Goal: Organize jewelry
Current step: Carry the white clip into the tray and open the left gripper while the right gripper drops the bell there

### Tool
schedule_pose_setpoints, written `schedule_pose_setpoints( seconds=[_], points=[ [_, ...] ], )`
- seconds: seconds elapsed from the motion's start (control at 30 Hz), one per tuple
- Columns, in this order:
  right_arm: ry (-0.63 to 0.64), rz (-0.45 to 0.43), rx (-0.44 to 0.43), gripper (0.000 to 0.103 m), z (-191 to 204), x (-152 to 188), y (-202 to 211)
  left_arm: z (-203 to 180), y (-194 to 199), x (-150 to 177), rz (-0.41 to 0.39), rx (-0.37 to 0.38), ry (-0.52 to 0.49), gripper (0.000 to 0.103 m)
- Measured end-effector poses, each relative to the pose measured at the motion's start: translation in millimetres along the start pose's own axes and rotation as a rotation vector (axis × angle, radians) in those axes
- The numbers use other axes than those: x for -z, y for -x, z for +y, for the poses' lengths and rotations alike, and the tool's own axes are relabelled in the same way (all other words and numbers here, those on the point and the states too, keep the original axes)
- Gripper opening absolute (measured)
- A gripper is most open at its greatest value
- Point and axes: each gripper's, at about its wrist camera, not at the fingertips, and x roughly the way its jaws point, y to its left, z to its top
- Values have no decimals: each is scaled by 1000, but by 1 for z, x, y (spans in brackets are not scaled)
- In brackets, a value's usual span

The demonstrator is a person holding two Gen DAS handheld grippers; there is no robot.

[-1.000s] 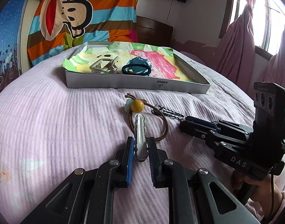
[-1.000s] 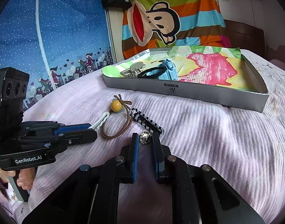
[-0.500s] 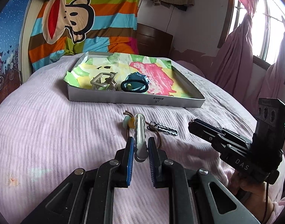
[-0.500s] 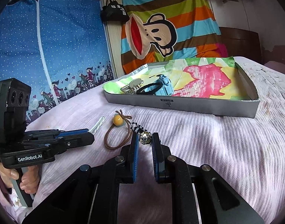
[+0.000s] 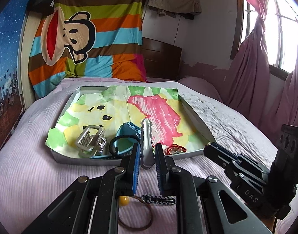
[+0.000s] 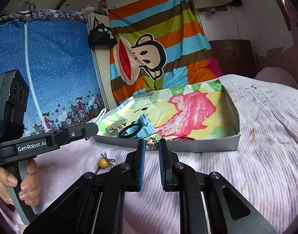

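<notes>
On the person's left, the left gripper is clamped on a white hair clip, which stands up between the blue pads out over the near edge of the tray. The right wrist view shows this gripper from the side, with the hand wrapped round its handle and the clip's tip poking past its nose.

Inside the tray, left to right, lie a silver claw clip, a black hair tie against a blue watch, and a red cord bracelet in the near right corner. From the right wrist view only a red sliver of that bracelet shows over the tray wall.

The right gripper pinches a small shiny bead charm at its fingertips, just short of the tray's near wall. The left view shows this gripper side-on but not the charm.

On the pink bedspread, seen beneath the left gripper, rest a brown elastic with a yellow bead and a black-and-white braided strap. The right view catches only the bead.
</notes>
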Motion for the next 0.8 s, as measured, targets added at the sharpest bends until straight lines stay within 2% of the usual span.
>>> schedule_pose_setpoints(
  seconds=[0.27,0.57,0.8],
  points=[
    [49,3,61,12,-16,-34,-35,27,-45,-15,26,-51,90,14],
    [46,141,79,12,-23,-34,-82,28,-65,-5,88,-74,73,14],
    [53,211,108,12,-23,-26,-101,29,-70,-2,111,-77,87,14]
  ],
)
